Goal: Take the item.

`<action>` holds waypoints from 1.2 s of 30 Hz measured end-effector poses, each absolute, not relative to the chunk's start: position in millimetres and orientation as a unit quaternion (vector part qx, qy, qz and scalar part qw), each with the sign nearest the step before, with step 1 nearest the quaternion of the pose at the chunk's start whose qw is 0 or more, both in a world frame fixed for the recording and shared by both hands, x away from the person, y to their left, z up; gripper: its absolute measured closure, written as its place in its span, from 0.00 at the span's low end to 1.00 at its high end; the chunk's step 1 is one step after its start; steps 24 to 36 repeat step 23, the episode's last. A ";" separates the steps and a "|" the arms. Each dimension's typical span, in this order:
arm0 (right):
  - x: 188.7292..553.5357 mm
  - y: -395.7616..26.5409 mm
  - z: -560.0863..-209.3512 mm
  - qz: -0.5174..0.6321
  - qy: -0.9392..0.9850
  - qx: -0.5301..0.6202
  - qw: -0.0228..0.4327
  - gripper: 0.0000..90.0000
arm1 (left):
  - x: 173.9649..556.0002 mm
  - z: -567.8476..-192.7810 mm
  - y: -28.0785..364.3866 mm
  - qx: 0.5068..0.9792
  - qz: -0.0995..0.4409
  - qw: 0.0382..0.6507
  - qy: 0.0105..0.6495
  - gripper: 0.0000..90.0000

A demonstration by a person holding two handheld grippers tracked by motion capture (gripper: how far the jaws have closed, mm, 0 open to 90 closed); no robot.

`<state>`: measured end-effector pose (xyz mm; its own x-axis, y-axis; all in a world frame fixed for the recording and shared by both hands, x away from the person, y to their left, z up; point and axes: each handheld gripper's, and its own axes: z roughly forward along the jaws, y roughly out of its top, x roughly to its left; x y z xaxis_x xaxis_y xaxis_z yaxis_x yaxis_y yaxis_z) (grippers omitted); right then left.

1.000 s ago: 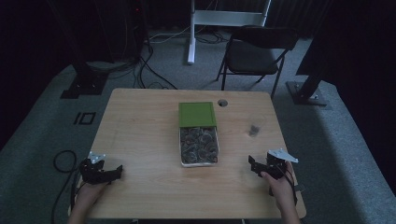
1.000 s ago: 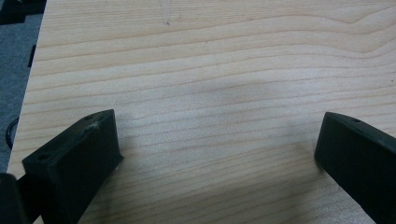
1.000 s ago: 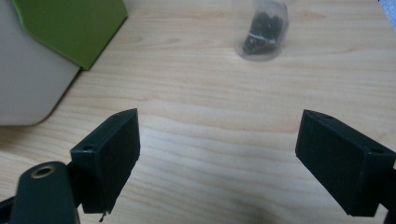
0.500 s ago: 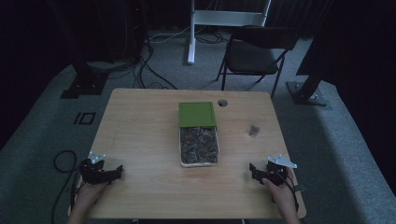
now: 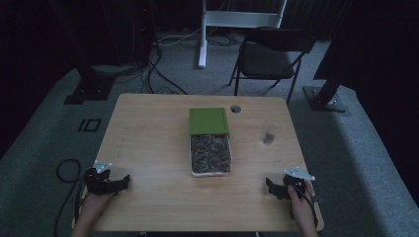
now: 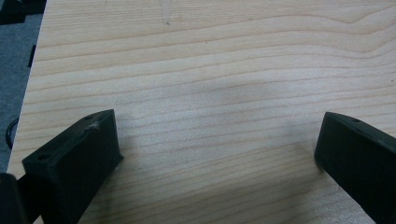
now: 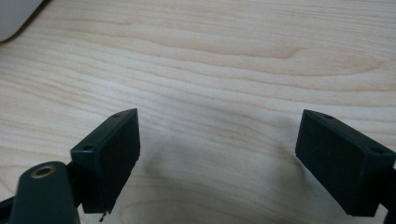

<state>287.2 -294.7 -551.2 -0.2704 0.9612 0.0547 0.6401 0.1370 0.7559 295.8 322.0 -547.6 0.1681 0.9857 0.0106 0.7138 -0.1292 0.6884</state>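
Right gripper (image 5: 277,188) pulled back toward tabletop (image 5: 148,133) edge; left gripper (image 5: 114,183) unmoved, both jaws apart, empty.
Tray (image 5: 211,172) looks rigid, light; contents loose. Grip its rim; green lid (image 5: 208,120) slides.

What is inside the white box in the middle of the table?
The white box holds a heap of small dark, tangled pieces, too blurry to name. A green lid covers its far part, so whatever lies under the lid is hidden.
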 end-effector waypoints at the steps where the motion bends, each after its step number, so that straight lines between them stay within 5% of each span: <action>1: 286.4 -294.6 -551.3 0.344 0.720 0.555 0.232 0.16 | 295.8 -547.6 322.0 0.711 0.243 0.280 0.598 0.01; 36: 284.5 -292.0 -553.2 0.322 0.740 0.543 0.231 0.14 | 296.2 -547.6 319.1 0.700 0.248 0.275 0.610 0.01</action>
